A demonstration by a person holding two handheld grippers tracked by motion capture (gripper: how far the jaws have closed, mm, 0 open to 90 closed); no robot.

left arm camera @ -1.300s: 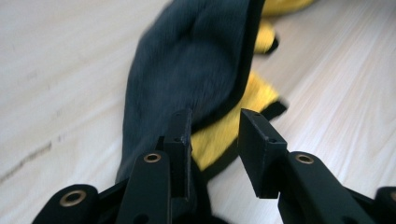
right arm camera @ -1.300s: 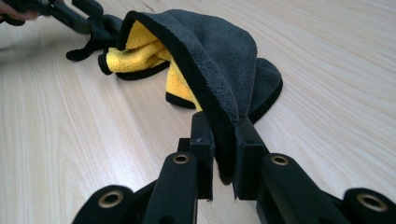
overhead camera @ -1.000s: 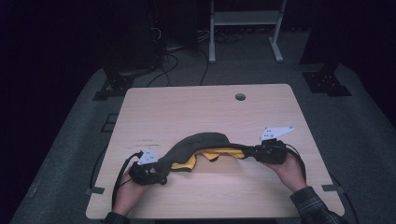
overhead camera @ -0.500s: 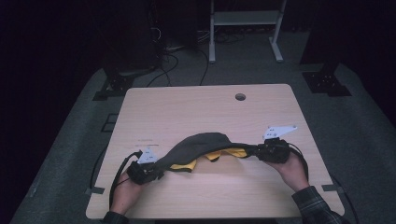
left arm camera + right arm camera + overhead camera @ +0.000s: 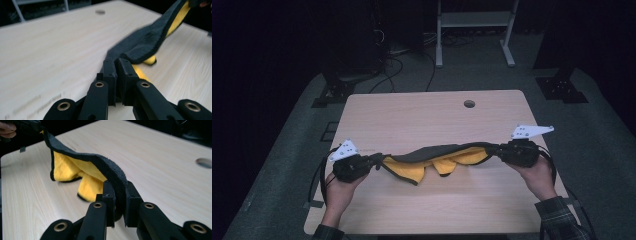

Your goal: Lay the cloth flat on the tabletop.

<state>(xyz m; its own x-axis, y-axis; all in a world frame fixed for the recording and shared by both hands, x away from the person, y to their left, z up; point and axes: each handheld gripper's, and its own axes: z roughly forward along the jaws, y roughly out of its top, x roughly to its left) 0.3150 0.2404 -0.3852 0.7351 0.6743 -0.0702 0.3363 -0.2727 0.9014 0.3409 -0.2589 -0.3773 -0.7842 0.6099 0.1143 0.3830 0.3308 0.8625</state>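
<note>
A dark grey microfibre cloth with a yellow underside [image 5: 437, 157] hangs stretched between both grippers above the pale wooden table [image 5: 412, 115]. The left gripper [image 5: 374, 162] has just clamped on one end; the right gripper [image 5: 496, 150] pinches the other. The table's far half lies bare, edges well clear

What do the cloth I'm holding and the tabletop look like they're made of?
Cloth: likely microfibre or plush terry, matte, with a fuzzy nap; dark grey on one face, yellow on the other, and it drapes limply. Table: pale wood or wood-look laminate, smooth, with fine straight grain lines.
</note>
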